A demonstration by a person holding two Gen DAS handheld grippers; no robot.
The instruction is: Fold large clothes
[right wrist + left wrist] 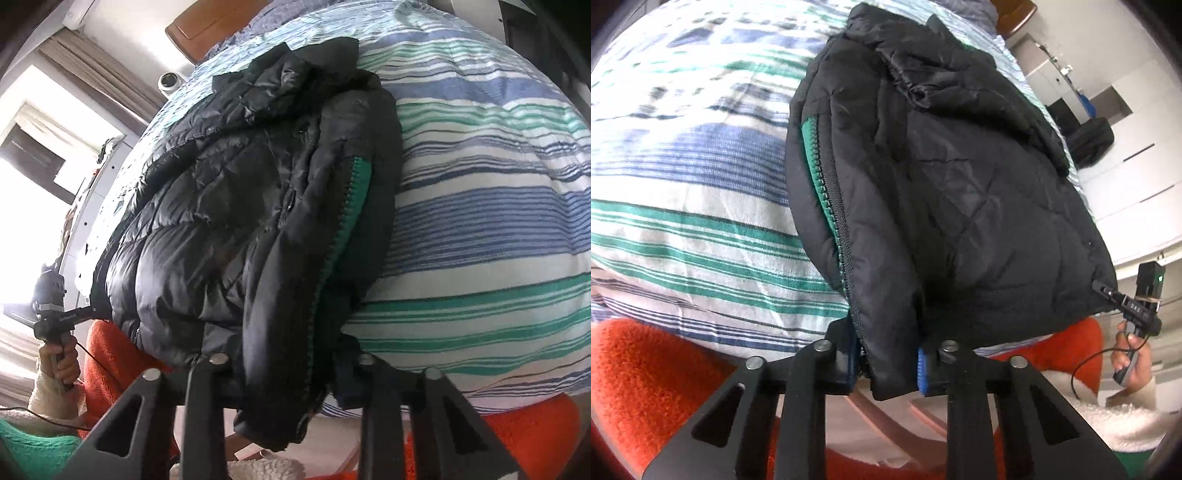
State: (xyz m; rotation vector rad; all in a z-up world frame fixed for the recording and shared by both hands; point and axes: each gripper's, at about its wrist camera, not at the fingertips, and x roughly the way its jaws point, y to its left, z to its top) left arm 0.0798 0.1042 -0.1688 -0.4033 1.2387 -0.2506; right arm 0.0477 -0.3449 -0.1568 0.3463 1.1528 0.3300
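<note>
A black quilted jacket (960,177) with a green-lined zipper lies bunched on the striped bedspread (701,206). My left gripper (886,369) is shut on the jacket's near hem beside the zipper, its blue pads (923,373) pressing the fabric from both sides. In the right wrist view my right gripper (284,376) is shut on the hem of the jacket (229,206), and the zipper edge hangs down between its fingers. Each view also shows the other tool at the jacket's far corner: the right gripper (1108,291) and the left gripper (90,310), each held by a hand.
An orange fleece blanket (646,376) covers the near edge of the bed (480,221). White cabinets (1137,155) and a black bag (1089,140) stand beyond the bed. A bright window with curtains (40,155) and a wooden headboard (207,26) appear in the right wrist view.
</note>
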